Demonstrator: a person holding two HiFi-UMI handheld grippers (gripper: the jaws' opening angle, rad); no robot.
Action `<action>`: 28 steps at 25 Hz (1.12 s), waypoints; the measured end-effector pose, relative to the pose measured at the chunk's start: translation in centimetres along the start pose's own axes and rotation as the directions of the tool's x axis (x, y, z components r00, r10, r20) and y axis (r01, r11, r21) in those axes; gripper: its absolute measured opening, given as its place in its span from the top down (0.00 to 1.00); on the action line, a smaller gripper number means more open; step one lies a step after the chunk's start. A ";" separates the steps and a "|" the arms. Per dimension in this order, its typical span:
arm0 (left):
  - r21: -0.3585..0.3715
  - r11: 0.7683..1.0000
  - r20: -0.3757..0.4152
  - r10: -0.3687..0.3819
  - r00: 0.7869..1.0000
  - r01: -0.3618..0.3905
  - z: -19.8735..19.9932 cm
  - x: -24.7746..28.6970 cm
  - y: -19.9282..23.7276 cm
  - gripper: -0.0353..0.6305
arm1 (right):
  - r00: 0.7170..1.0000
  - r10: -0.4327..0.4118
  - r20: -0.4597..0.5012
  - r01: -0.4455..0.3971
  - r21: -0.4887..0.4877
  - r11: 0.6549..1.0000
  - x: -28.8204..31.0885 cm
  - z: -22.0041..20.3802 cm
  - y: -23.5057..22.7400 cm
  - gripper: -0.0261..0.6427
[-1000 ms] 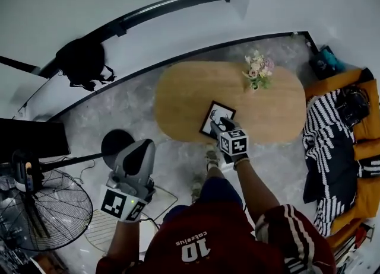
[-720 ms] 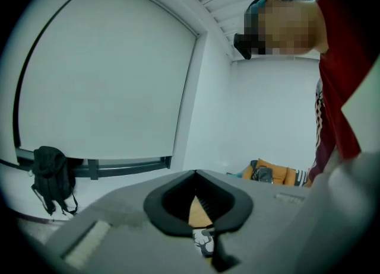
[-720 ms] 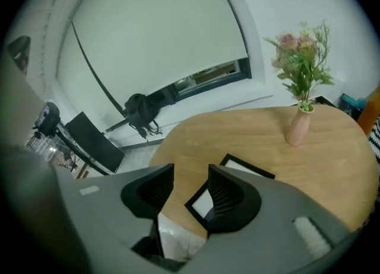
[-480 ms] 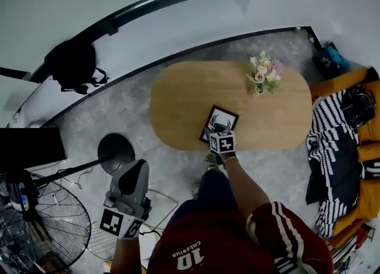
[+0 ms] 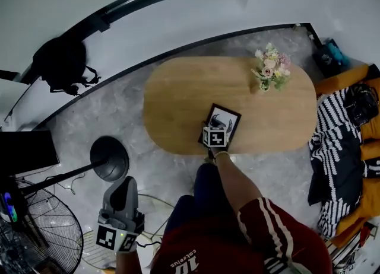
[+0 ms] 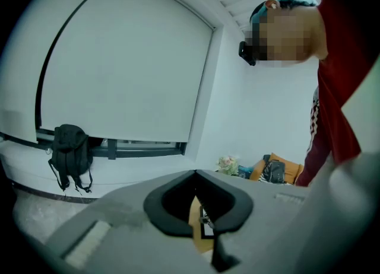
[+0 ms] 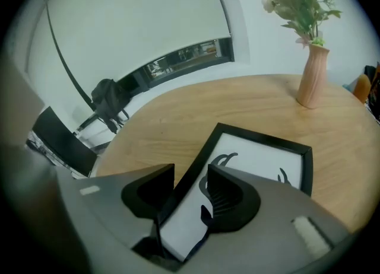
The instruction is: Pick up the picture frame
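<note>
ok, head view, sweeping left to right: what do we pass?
black backpack → left claw → picture frame → vase of flowers → striped blanket

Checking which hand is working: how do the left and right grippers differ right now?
The left gripper has its fingers together with nothing between them; the right gripper has them apart, straddling an edge of the frame. The left gripper is held low over the floor, away from the table; the right gripper is down at the table. Both share the same grey build.
</note>
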State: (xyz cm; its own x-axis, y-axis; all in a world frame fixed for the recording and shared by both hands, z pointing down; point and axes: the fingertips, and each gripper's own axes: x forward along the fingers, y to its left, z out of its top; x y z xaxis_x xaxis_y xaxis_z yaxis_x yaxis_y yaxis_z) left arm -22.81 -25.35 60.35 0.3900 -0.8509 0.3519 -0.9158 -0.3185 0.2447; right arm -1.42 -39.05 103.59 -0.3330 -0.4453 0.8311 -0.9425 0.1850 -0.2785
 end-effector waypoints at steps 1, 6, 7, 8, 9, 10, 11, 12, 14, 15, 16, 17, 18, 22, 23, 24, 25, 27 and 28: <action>-0.003 1.000 -0.002 0.004 1.000 -0.004 -0.3 -0.2 0.2 0.94 | 1.000 -0.011 0.007 0.011 0.000 1.000 0.0 0.1 0.0 0.69; -0.006 1.000 0.006 0.007 1.000 -0.007 -0.4 -0.9 1.0 0.94 | 0.999 -0.045 -0.010 0.045 -0.007 0.999 0.2 0.2 0.4 0.69; -0.008 1.000 0.009 0.006 1.000 -0.006 -0.3 -0.8 1.2 0.94 | 0.998 -0.060 -0.021 0.060 -0.012 0.998 0.2 0.1 0.3 0.69; -0.010 1.000 0.009 0.004 1.000 -0.004 -0.2 -0.8 1.3 0.94 | 0.997 -0.076 -0.032 0.075 -0.021 0.997 0.2 0.1 0.3 0.69; -0.012 1.000 0.008 0.001 1.000 -0.001 -0.3 -0.7 1.4 0.94 | 0.995 -0.092 -0.038 0.091 -0.033 0.995 0.3 0.1 0.3 0.70; -0.013 1.000 0.007 -0.002 1.000 0.002 -0.3 -0.6 1.4 0.94 | 0.993 -0.110 -0.040 0.108 -0.046 0.993 0.4 0.2 0.4 0.70; -0.014 1.000 0.007 -0.005 1.000 0.005 -0.3 -0.4 1.5 0.94 | 0.991 -0.131 -0.041 0.128 -0.057 0.990 0.6 0.4 0.4 0.72; -0.015 1.000 0.007 -0.007 1.000 0.007 -0.3 -0.3 1.5 0.94 | 0.987 -0.157 -0.045 0.153 -0.067 0.986 0.8 0.6 0.5 0.72; -0.019 1.000 0.002 -0.008 1.000 0.008 -0.3 -0.1 1.6 0.94 | 0.975 -0.210 -0.067 0.205 -0.071 0.976 1.0 0.7 0.4 0.72; -0.021 1.000 -0.001 -0.008 1.000 0.008 -0.2 -0.1 1.7 0.94 | 0.970 -0.230 -0.081 0.226 -0.063 0.972 1.1 0.7 0.3 0.72; -0.022 1.000 -0.003 -0.009 1.000 0.009 -0.2 -0.1 1.7 0.94 | 0.965 -0.246 -0.093 0.242 -0.051 0.969 1.1 0.6 0.2 0.73; -0.025 1.000 -0.003 -0.007 1.000 0.007 -0.1 -0.1 1.7 0.94 | 0.961 -0.258 -0.102 0.256 -0.037 0.966 1.1 0.6 0.1 0.74; -0.030 1.000 -0.002 -0.005 1.000 0.005 0.0 -0.1 1.7 0.94 | 0.958 -0.267 -0.106 0.267 -0.020 0.964 1.0 0.6 0.0 0.75; -0.048 0.999 -0.001 0.002 1.000 -0.002 -0.1 0.2 1.7 0.94 | 0.958 -0.271 -0.093 0.278 0.074 0.958 0.7 0.7 -0.1 0.82; -0.053 0.999 -0.002 0.003 1.000 -0.003 0.0 0.2 1.6 0.94 | 0.959 -0.269 -0.092 0.276 0.086 0.957 0.7 0.7 -0.2 0.82; -0.058 0.998 -0.002 0.004 1.000 -0.004 0.1 0.1 1.6 0.94 | 0.959 -0.266 -0.092 0.274 0.087 0.958 0.5 0.6 -0.3 0.83; -0.061 0.998 -0.001 0.005 1.000 -0.005 0.2 0.0 1.6 0.94 | 0.960 -0.264 -0.092 0.271 0.078 0.959 0.3 0.5 -0.3 0.85; -0.061 0.998 -0.003 0.007 1.000 -0.007 0.6 -0.3 1.5 0.94 | 0.964 -0.253 -0.082 0.257 0.047 0.965 -0.1 0.2 -0.2 0.87; -0.060 0.998 -0.005 0.006 1.000 -0.007 0.7 -0.3 1.4 0.94 | 0.967 -0.245 -0.074 0.248 0.036 0.968 -0.3 0.1 -0.1 0.87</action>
State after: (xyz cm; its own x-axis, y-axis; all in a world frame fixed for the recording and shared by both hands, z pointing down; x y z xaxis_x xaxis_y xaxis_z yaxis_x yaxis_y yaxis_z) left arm -24.27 -25.79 59.96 0.3848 -0.8507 0.3582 -0.9110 -0.2876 0.2957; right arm -1.21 -39.01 103.38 -0.0887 -0.4113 0.9072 -0.9961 0.0370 -0.0807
